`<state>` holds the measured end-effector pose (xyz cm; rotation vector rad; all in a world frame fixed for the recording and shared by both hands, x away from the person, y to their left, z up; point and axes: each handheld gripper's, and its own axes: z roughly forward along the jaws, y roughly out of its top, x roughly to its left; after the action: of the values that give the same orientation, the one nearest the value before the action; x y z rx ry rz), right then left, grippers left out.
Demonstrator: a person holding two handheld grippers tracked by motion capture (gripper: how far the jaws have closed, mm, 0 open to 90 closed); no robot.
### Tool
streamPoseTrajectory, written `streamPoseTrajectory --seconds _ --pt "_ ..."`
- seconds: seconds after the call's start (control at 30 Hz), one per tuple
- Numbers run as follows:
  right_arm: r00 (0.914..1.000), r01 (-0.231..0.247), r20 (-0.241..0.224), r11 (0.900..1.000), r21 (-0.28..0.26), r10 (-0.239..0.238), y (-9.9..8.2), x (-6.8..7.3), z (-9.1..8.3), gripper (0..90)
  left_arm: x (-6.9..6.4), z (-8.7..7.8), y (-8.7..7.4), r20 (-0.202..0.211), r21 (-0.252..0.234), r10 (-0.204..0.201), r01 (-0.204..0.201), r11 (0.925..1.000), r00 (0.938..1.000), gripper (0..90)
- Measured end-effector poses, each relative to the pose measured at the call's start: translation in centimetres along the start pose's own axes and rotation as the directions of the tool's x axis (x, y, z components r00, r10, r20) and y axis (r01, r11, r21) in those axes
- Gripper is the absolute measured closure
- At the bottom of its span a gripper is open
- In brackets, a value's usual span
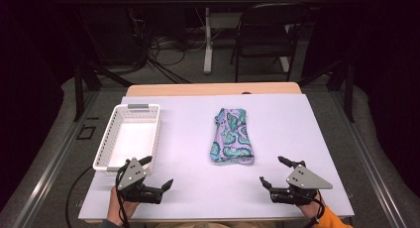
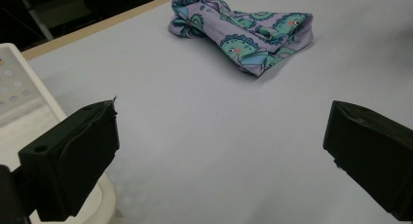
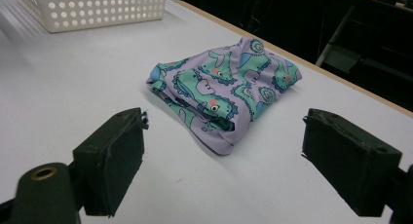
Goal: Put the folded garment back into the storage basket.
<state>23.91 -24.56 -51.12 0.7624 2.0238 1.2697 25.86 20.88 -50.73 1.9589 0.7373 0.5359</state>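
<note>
A folded purple cloth printed with green creatures lies near the middle of the white table. It is also ahead in the left gripper view and the right gripper view. A white perforated basket sits at the left, with nothing in it. My left gripper rests open by the basket's near corner, nothing between its jaws. At the front right my right gripper is open too, pointed at the cloth and apart from it.
The basket's rim is close on the left in the left gripper view, and its wall stands far off in the right gripper view. Beyond the table's far wooden edge are a dark folding chair, cables and a table leg.
</note>
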Motion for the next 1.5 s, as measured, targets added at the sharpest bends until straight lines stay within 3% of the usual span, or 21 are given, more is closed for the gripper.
streamPoseTrajectory --seconds 0.07,0.37,1.0,1.1,1.5 --pt "1.0 -0.001 0.001 1.0 -0.001 0.001 0.0 0.0 0.0 14.7 0.0 0.0 0.2 -0.02 -0.006 -0.012 0.012 0.9999 0.9997 0.0" --pt "1.0 -0.004 0.001 1.0 0.0 0.004 0.0 0.0 0.1 14.7 -0.2 0.5 0.9 -0.014 -0.008 -0.01 0.01 0.9999 0.9999 0.0" --pt "1.0 -0.006 0.002 1.0 0.001 0.006 -0.1 0.1 0.1 14.7 -1.4 3.9 2.9 0.043 0.001 0.014 -0.014 0.9999 0.999 0.0" --pt "1.0 -0.006 0.001 1.0 -0.002 0.006 -0.1 0.1 0.1 14.7 -1.4 4.5 3.3 0.06 0.007 -0.007 0.007 1.0 0.9982 0.0" --pt "0.9999 0.005 -0.012 1.0 0.001 -0.005 0.0 0.2 0.5 14.7 -1.6 7.1 4.4 0.102 0.046 -0.019 0.015 0.9988 0.9946 0.0"
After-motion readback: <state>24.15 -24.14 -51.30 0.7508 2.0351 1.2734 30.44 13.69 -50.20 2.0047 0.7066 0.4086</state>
